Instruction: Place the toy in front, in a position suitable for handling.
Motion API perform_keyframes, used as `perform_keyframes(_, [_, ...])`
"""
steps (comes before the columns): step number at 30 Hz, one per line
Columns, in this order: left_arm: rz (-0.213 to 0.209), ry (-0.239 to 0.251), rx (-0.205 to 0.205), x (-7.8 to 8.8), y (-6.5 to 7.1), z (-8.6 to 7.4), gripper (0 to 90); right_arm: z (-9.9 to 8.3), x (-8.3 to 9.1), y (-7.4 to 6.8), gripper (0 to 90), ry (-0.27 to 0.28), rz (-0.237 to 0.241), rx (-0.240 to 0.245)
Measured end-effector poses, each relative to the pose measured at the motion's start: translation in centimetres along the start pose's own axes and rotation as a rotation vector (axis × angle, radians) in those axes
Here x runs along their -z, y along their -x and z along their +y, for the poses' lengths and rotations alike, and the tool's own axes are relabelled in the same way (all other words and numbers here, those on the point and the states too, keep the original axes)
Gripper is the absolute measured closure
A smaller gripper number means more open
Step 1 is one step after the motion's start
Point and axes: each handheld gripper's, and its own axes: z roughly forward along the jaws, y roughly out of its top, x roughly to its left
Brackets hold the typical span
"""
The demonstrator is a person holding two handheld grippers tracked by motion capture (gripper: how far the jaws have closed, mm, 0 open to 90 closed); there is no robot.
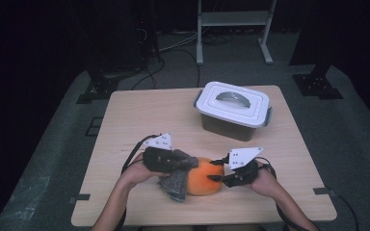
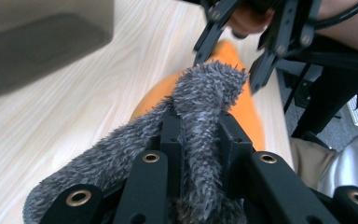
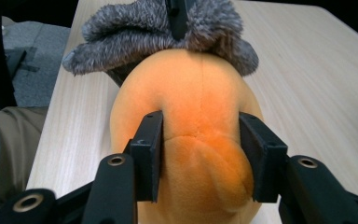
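Near the table's [image 1: 139,103] front edge, the left gripper [image 1: 173,161] was clamped on the grey furry cloth [image 2: 200,112] draped over the orange plush toy [image 3: 193,116], the right gripper [image 3: 200,154] squeezed the toy's end, and the lidded box [image 1: 232,109] near the far edge looked untouched.

Orange plush toy [image 3: 191,121], grey fuzzy cap [image 3: 158,32]

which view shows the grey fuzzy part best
The left gripper view: the grey fuzzy part sits close up, pinched by the jaws. The right gripper view shows it beyond the orange plush; the high view shows a small patch.
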Motion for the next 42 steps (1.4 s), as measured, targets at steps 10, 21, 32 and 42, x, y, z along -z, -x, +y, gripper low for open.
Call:
perform_keyframes(10, [-0.046,0.011,-0.015,-1.2,0.3,1.5,75.1,0.3,0.3,-0.1,55.6,0.000,-0.002,0.053])
perform_keyframes(21, [-0.020,0.008,0.050,-0.6,-0.5,-0.6,74.5,-2.3,1.7,0.9,47.5,0.002,0.048,-0.031])
perform_keyframes(32, [-0.033,-0.010,0.017,-1.2,0.1,0.3,74.3,0.0,0.4,0.3,44.4,0.019,0.047,-0.042])
perform_keyframes(42, [-0.027,-0.014,0.053,-0.7,-0.3,-1.4,73.6,-2.0,1.8,0.9,51.7,0.005,0.054,-0.043])
